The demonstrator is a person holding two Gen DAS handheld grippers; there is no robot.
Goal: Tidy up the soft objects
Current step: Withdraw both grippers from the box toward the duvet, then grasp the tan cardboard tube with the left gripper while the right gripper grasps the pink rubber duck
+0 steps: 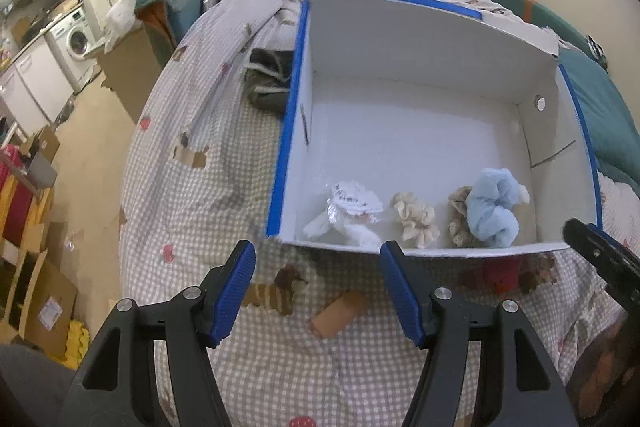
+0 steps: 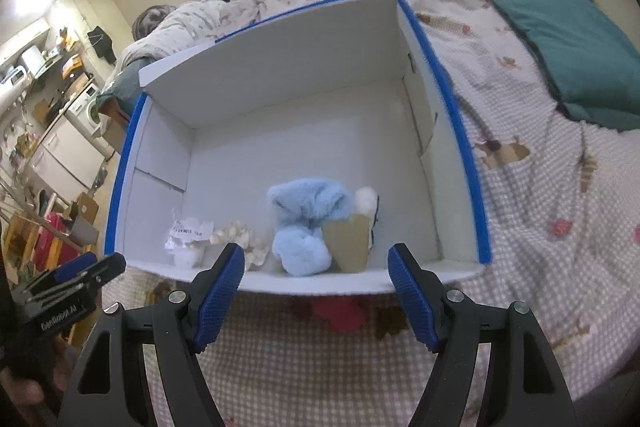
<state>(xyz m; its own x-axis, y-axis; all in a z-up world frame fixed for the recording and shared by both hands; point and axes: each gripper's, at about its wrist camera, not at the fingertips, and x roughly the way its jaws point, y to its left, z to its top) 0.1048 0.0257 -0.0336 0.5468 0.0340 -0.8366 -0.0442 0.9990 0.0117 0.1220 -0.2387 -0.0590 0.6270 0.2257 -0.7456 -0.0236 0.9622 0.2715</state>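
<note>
Resting on the bed [image 1: 224, 163], a white cardboard box [image 1: 400, 131] with blue tape along its rims is lying open, and the soft objects are sitting in a row along its near wall. Reading from the left wrist view: a white item in crinkled plastic with a printed label [image 1: 350, 213] is lying at the left; a cream scrunchie [image 1: 414, 221] is lying just beside it; a beige scrunchie [image 1: 458, 217] is touching a light blue fluffy scrunchie [image 1: 494, 209] at the right. In the right wrist view, a tan cone-shaped piece topped with a white ball [image 2: 354, 231] is leaning against the right side of the blue scrunchie.

The left hand-held gripper [image 1: 318, 261] is hovering over the checked bedspread just short of the box's near wall; its blue-padded jaws are standing wide apart and are gripping nothing. The right hand-held gripper [image 2: 316, 265] is hovering at the same near wall, lined up with the blue scrunchie and the cone piece; its jaws are likewise spread wide and are holding nothing.

A dark olive garment [image 1: 268, 79] is lying on the bed against the box's left outer wall. A teal pillow [image 2: 576, 51] is lying on the bed well to the right of the box. A washing machine [image 1: 74, 37] is standing in the background at the left.
</note>
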